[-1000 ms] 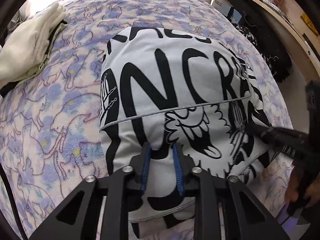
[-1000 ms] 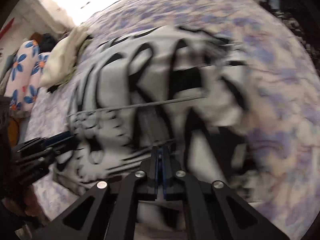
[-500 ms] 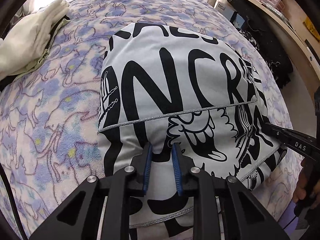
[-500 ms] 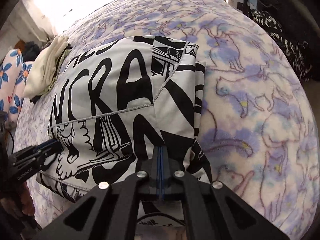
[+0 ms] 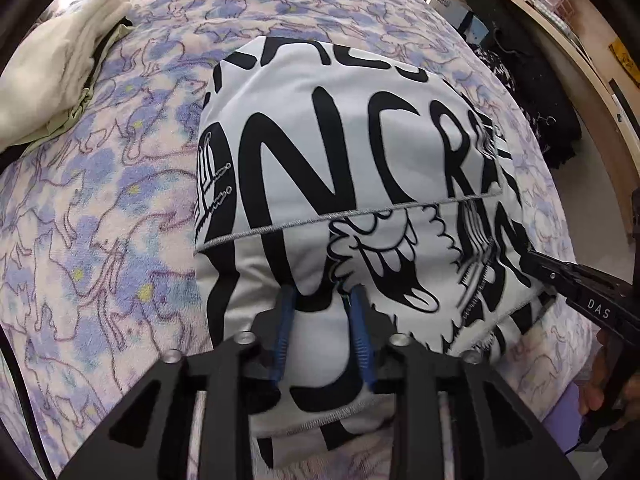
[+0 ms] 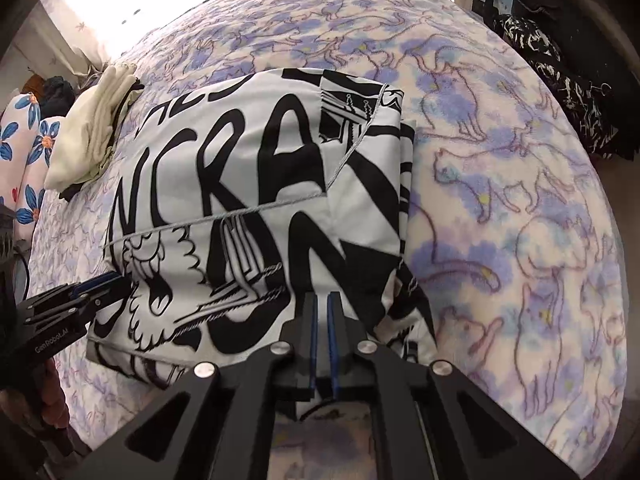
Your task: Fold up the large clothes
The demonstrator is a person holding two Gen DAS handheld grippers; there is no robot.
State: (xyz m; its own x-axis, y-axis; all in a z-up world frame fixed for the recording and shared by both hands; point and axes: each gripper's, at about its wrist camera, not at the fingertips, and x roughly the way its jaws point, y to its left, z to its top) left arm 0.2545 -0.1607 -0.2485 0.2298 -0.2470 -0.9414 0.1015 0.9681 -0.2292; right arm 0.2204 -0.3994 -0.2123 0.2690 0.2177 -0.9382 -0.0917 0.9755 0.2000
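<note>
A fleece blanket (image 5: 100, 208) printed with purple and blue cat outlines covers the whole bed and fills most of both views. On it, near the close edge, lies the garment (image 5: 340, 184), white with heavy black lettering and cartoon drawing, folded into a thick rectangle with a grey stitched hem running across its top layer.

The left gripper (image 5: 322, 316) points steeply down at the near-left part of the garment; its jaws have just been opening and now stand apart, the blue pads (image 5: 285, 332) on either side of a hump of cloth without squeezing it. The right gripper (image 6: 322, 320) sits at the garment's near-right corner; its jaws have just parted a little, leaving a thin slit between the pads, and nothing shows in that slit (the cloth lies just past the tips).

At the far left of the bed rests a cream folded garment (image 5: 56, 76) on something dark, and beyond it a floral cushion (image 6: 24, 148). Bright window light washes out the far side. To the right of the bed hangs black patterned clothing (image 6: 560, 80) below a wooden shelf (image 5: 568, 44) holding small pink boxes.
</note>
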